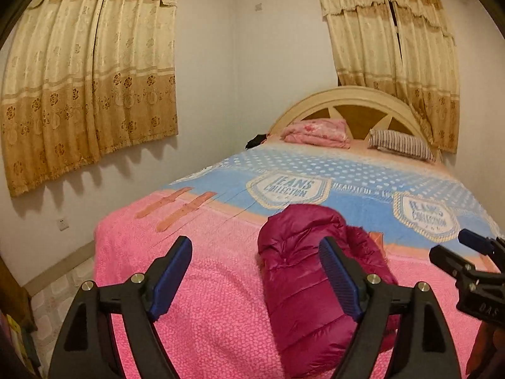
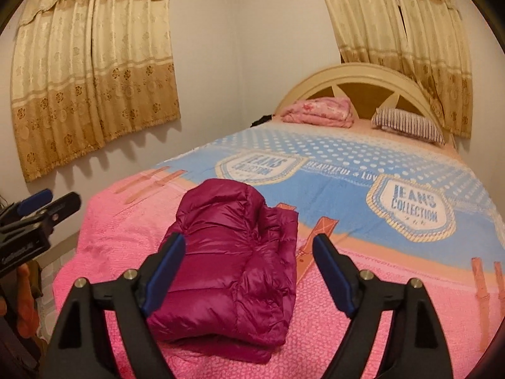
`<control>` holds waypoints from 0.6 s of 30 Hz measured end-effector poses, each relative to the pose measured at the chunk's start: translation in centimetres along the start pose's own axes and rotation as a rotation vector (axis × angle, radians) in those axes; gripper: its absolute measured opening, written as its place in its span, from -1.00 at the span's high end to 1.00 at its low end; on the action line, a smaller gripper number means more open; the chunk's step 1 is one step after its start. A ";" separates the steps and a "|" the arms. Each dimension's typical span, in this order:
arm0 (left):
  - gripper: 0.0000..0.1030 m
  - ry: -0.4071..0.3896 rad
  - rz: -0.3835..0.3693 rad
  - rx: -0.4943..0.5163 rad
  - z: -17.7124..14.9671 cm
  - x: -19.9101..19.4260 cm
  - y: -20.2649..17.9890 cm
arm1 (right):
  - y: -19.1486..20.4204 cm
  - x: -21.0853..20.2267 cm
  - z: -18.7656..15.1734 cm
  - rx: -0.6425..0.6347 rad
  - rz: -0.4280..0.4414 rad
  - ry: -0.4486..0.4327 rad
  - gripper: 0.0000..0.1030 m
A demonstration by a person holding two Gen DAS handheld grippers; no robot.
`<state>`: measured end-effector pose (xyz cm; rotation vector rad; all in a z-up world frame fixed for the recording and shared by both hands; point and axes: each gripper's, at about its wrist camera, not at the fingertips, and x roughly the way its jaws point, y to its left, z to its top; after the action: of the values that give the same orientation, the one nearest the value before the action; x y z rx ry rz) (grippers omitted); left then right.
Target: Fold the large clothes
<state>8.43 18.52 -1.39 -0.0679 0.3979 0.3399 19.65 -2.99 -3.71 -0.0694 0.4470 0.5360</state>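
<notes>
1. While the folded magenta puffer jacket [image 2: 230,271] lies near the foot of the bed [image 2: 394,300] on its pink blanket, your grippers hang above it, clear of the fabric.
2. Your left gripper [image 1: 255,284]: jaws spread, nothing between the pads; jacket below, toward its right finger.
3. Your right gripper [image 2: 249,281]: jaws spread, empty; jacket below, toward its left finger.

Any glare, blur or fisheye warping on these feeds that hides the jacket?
Left wrist: walls bow at the edges, jacket slightly soft, partly behind a finger. Right wrist: same warping, sheen on the jacket, folds readable. Both: warm, dim light, curtain shadows.
</notes>
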 end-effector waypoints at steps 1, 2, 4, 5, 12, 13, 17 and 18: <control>-0.61 -0.001 0.000 -0.003 -0.1 -0.1 0.0 | 0.1 -0.2 0.0 -0.007 -0.004 -0.007 -0.70; -0.61 0.003 -0.002 -0.004 -0.1 -0.1 0.0 | 0.1 -0.3 0.0 -0.005 -0.003 -0.010 -0.72; -0.61 0.008 -0.001 0.001 -0.1 0.0 -0.1 | 0.0 -0.6 0.0 0.003 -0.001 -0.015 -0.73; -0.61 0.009 0.002 0.001 -0.1 0.0 -0.1 | 0.0 -0.5 0.0 0.002 -0.002 -0.016 -0.73; -0.61 0.012 -0.001 0.005 -0.2 0.4 -0.1 | 0.6 -0.7 -0.2 -0.011 0.012 -0.016 -0.73; -0.61 0.010 -0.001 0.004 -0.2 0.3 -0.2 | 0.5 -0.8 -0.3 -0.012 0.013 -0.016 -0.73; -0.61 0.011 -0.002 0.010 -0.4 0.3 -0.4 | 0.4 -0.8 -0.5 -0.006 0.021 -0.016 -0.73; -0.61 0.012 -0.001 0.011 -0.4 0.3 -0.4 | 0.3 -0.8 -0.5 -0.005 0.020 -0.016 -0.73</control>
<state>8.72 18.16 -1.93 -0.0591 0.4113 0.3367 18.66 -3.20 -3.79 -0.0655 0.4309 0.5567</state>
